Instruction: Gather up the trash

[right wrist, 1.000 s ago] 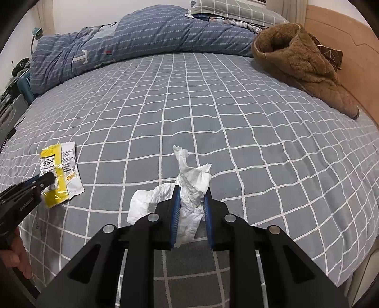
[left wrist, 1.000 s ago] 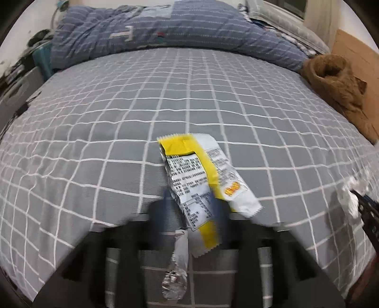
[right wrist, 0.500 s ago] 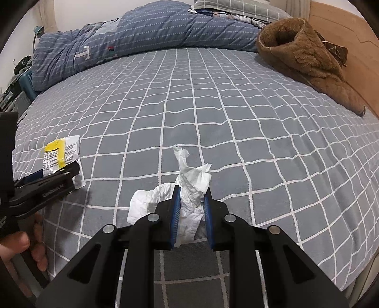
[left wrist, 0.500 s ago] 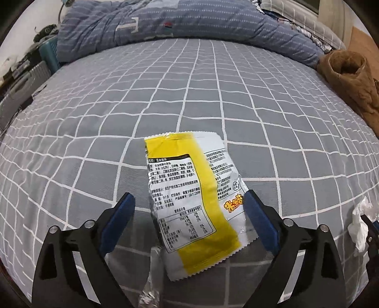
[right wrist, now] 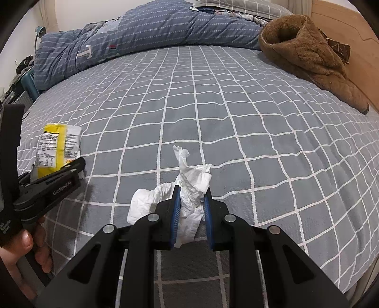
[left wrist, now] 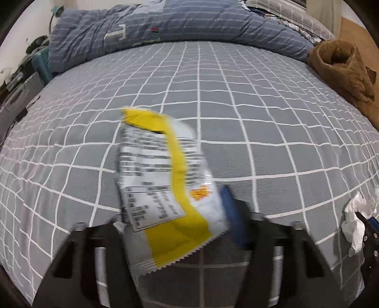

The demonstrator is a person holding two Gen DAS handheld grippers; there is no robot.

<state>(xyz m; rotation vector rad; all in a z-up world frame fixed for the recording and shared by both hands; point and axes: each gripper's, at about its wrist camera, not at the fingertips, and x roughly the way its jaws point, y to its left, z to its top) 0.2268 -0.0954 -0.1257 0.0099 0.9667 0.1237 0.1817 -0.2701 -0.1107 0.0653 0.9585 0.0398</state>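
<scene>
A yellow and white snack wrapper (left wrist: pixel 163 184) stands up between the fingers of my left gripper (left wrist: pixel 175 213), blurred by motion; the jaws are closing on its lower part and its top is off the bed. It also shows in the right wrist view (right wrist: pixel 55 149), with the left gripper (right wrist: pixel 59 175) at its base. My right gripper (right wrist: pixel 190 201) is shut on a crumpled white tissue (right wrist: pixel 189 187) just above the grey checked bedsheet (right wrist: pixel 236 118). The tissue also shows at the right edge of the left wrist view (left wrist: pixel 357 220).
A rolled blue striped duvet (right wrist: pixel 142 33) lies along the far side of the bed. A brown fleece garment (right wrist: pixel 312 61) lies at the far right by the wooden headboard (right wrist: pixel 343 21). Clutter stands off the bed's left side (left wrist: pixel 21 78).
My left gripper's jaws, wide open around the wrapper half a second ago, have closed in on it, and the wrapper has tilted up off the sheet. The right gripper still holds the tissue.
</scene>
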